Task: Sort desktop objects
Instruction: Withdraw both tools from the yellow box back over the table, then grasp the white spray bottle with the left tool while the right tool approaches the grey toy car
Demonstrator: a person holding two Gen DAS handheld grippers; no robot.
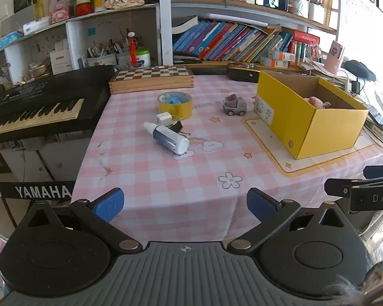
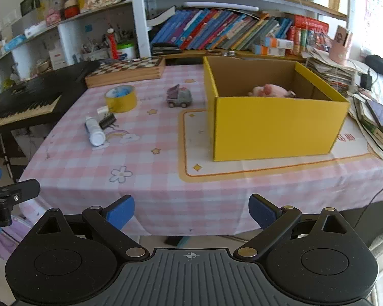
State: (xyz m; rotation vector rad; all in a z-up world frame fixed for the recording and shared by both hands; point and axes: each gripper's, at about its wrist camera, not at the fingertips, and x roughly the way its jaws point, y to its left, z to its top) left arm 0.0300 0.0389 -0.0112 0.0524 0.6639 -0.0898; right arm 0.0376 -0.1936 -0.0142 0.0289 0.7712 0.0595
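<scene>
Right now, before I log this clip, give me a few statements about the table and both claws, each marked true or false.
1. The left claw is open and holds nothing. True.
2. The right claw is shut on the toy truck. False: it is open and empty, and the truck stands on the tablecloth beside the yellow box.
3. The yellow box is empty. False: a pink toy lies inside.
4. The bottle lies on its side. True.
5. The tape roll is stacked on the chessboard. False: it sits on the tablecloth in front of the chessboard.
</scene>
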